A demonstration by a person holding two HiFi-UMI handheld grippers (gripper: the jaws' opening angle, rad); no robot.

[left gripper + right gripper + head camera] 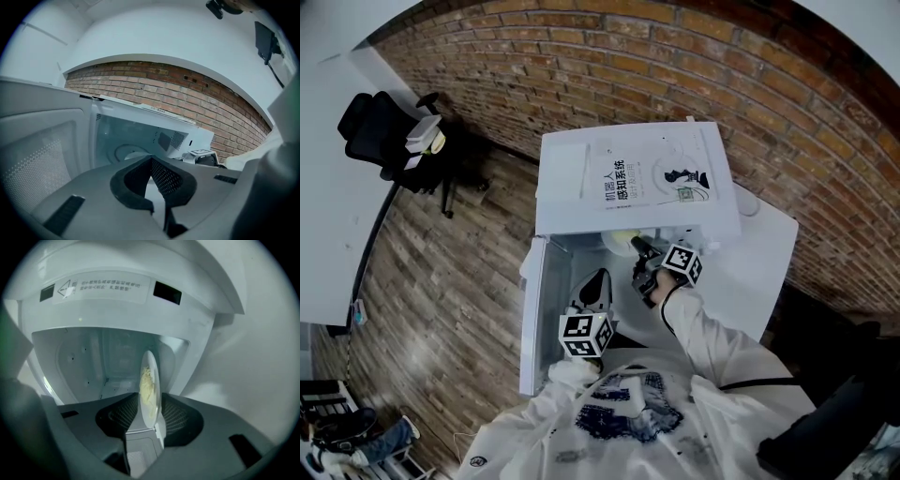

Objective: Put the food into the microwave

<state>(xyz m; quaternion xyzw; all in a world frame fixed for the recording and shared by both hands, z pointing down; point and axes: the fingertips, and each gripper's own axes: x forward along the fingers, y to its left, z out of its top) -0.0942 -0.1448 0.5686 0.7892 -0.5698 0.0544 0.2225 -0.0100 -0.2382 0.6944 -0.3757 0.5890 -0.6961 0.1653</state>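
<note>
My right hand-held gripper [149,420] stands wide, the plate [152,376] of food [146,385] loose between its jaws and reaching ahead into the microwave [108,296], set down there I think, while my left hand-held gripper [152,180], jaws together on nothing, hangs back by the door [37,159] for clearance.

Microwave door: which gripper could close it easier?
Probably the left gripper: it is shut, empty and right beside the open door. The right gripper is at the microwave opening with the plate of food between its open jaws.
</note>
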